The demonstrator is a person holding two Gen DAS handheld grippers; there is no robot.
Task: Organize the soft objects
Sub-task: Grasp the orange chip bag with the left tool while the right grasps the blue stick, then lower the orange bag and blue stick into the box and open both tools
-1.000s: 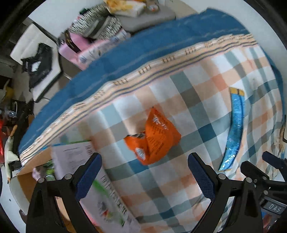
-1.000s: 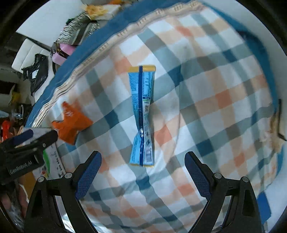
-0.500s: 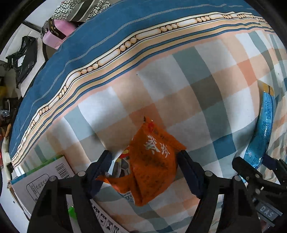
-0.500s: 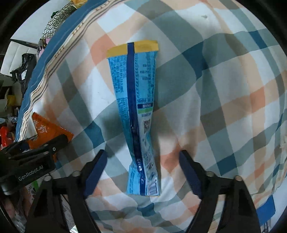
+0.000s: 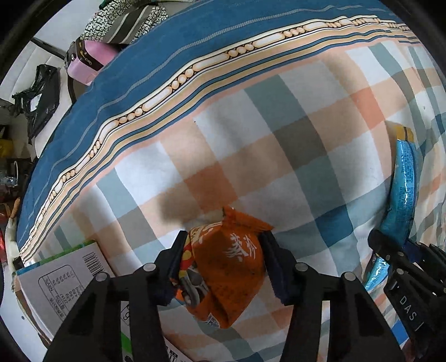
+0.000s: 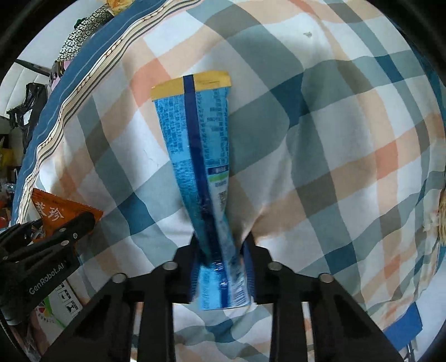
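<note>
My left gripper (image 5: pixel 223 261) is shut on an orange snack bag (image 5: pixel 225 273) lying on the plaid bed sheet (image 5: pixel 251 156); both pads press its sides. My right gripper (image 6: pixel 221 261) is shut on the near end of a long blue snack packet (image 6: pixel 200 156) with a yellow far end, which lies flat on the sheet. The blue packet also shows in the left wrist view (image 5: pixel 401 195) at the right, and the orange bag shows in the right wrist view (image 6: pixel 58 214) at the left.
A cardboard box (image 5: pixel 64 278) with printed labels sits at the bed's near left edge. A blue striped blanket border (image 5: pixel 167 64) runs along the far side. A pink case (image 5: pixel 86 61) and patterned bags (image 5: pixel 125 19) lie beyond the bed.
Both grippers moved down and forward onto the bed and closed: the left on the orange bag, the right on the blue packet's near end.
</note>
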